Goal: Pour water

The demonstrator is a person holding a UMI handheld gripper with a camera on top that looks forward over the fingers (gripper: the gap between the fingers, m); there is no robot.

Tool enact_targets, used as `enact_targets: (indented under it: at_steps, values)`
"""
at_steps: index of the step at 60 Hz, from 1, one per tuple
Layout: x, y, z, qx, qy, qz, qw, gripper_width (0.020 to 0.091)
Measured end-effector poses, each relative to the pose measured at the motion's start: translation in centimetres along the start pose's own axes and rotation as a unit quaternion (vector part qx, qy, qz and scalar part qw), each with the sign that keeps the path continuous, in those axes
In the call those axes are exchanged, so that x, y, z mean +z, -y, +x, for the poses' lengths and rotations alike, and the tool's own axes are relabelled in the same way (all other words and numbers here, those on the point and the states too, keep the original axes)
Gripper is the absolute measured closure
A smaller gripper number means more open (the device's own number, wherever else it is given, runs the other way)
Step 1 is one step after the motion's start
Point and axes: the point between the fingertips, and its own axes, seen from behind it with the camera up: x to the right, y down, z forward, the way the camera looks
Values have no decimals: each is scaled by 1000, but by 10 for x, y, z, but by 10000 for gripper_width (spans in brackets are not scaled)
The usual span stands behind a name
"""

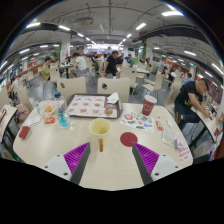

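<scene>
A yellow cup (99, 130) stands upright on the round pale table (105, 165), just ahead of my fingers and slightly toward the left one. A small dark red disc, perhaps a lid (128, 139), lies flat on the table to the cup's right. A red cup (148, 106) stands farther back on the right. My gripper (111, 158) is open, its purple pads (75, 156) spread wide with only bare table between them.
A tray with a printed sheet (91, 105) lies mid-table. A bottle and a snack cup (48, 110) stand at the left, papers (170, 145) at the right. A seated person (190, 100) is at the right edge; other people sit at tables beyond.
</scene>
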Motion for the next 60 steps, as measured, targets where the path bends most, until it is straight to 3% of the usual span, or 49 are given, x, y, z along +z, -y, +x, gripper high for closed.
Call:
enact_targets:
  at_steps: [11,25,38,55,58,60]
  values:
    - [0,-12,-26,-14,-7,-14,1000,252]
    - [13,-35,-133,-18,35,-39,998,253]
    - [75,23,-235,9,68,36,997,252]
    - [200,94,-260,31,36,112,993,242]
    - [217,98,-261,30,31,118,992,269]
    - [227,98,-263,29,29,116,992,331]
